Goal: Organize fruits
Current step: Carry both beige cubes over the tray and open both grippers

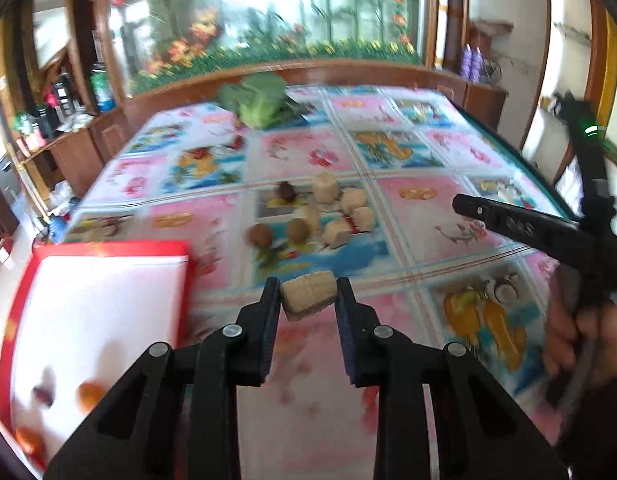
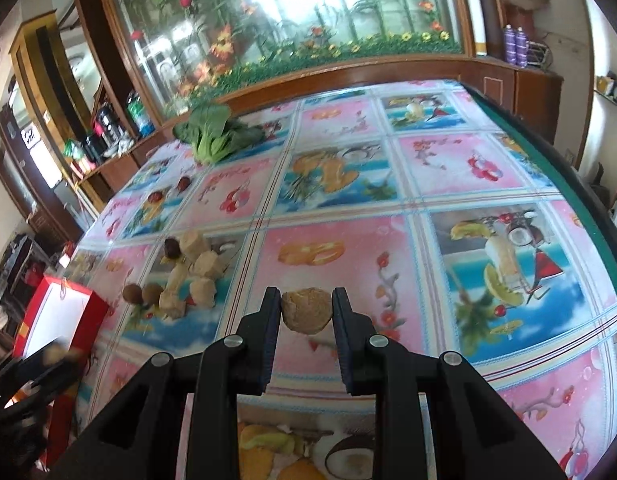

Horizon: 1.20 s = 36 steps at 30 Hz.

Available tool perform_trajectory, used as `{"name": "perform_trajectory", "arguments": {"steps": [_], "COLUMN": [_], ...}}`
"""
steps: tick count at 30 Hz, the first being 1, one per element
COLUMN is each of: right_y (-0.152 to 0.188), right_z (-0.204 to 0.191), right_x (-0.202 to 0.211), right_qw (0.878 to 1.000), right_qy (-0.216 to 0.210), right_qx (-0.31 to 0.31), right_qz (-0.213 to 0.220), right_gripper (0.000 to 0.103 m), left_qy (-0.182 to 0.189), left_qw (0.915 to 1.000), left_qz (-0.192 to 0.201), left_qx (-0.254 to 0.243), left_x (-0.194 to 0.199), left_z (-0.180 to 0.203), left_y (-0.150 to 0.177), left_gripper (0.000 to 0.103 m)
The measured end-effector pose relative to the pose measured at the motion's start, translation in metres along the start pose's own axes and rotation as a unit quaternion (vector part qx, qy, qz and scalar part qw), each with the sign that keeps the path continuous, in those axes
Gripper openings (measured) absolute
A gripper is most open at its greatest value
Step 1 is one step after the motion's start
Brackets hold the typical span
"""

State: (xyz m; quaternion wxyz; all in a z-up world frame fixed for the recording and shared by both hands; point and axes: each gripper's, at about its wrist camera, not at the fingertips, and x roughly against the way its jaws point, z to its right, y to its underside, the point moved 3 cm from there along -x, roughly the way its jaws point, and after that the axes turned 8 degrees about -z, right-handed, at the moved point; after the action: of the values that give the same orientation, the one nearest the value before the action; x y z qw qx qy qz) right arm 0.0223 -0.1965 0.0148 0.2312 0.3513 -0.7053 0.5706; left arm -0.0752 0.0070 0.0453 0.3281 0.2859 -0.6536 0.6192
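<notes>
One tan chunk (image 1: pixel 307 295) between jaws.

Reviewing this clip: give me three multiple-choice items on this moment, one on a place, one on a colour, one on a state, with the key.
1. Where does the leafy green vegetable lie?
A. On the far side of the table
B. In the tray
C. Between a gripper's fingers

2. What colour is the rim of the tray?
A. Blue
B. Red
C. Green

3. What is the left gripper doing?
A. Standing open over nothing
B. Gripping a round brown fruit
C. Gripping a tan block

Key: 1 A, it lies by the far wooden edge. 2 B, a red border rings the white inside. 3 C, both pads press the block's sides.
</notes>
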Motion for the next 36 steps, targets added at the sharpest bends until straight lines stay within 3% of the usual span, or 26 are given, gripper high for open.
{"name": "perform_trajectory", "arguments": {"steps": [5, 9, 12, 15, 21, 27, 31, 36], "right_y": [0.002, 0.01, 0.026, 0.049, 0.089, 0.119, 0.135, 0.147], "right_z": [0.005, -0.014, -0.054, -0.11, -0.204, -0.256, -0.275, -0.281], "right_x": [0.001, 0.008, 0.019, 0.018, 0.022, 0.024, 0.021, 0.02], "right_qw": [1.0, 0.999, 0.996, 0.991, 0.969, 0.958, 0.954, 0.945], "right_qy": [0.01, -0.031, -0.08, -0.13, -0.229, -0.233, -0.216, -0.228], "right_qx": [-0.026, -0.043, -0.025, 0.017, 0.074, 0.148, 0.196, 0.22], "right_qz": [0.011, 0.008, 0.017, -0.002, -0.047, -0.073, -0.076, -0.087], "right_gripper": [0.025, 0.025, 0.025, 0.025, 0.025, 0.025, 0.025, 0.025], "left_qy": [-0.037, -0.081, -0.104, -0.115, -0.133, -0.151, -0.149, -0.143], "left_qw": [0.9977, 0.9926, 0.989, 0.9865, 0.9821, 0.9779, 0.9795, 0.9826], "left_qz": [0.043, 0.071, 0.07, 0.064, 0.052, 0.04, 0.027, 0.011], "left_qx": [0.036, 0.057, 0.078, 0.096, 0.122, 0.139, 0.133, 0.118], "left_x": [0.045, 0.073, 0.079, 0.078, 0.079, 0.073, 0.063, 0.052], "left_z": [-0.046, -0.086, -0.115, -0.135, -0.166, -0.191, -0.193, -0.187], "left_y": [0.021, 0.037, 0.047, 0.058, 0.079, 0.094, 0.101, 0.107], "left_gripper": [0.029, 0.029, 0.03, 0.029, 0.03, 0.03, 0.03, 0.03]}}
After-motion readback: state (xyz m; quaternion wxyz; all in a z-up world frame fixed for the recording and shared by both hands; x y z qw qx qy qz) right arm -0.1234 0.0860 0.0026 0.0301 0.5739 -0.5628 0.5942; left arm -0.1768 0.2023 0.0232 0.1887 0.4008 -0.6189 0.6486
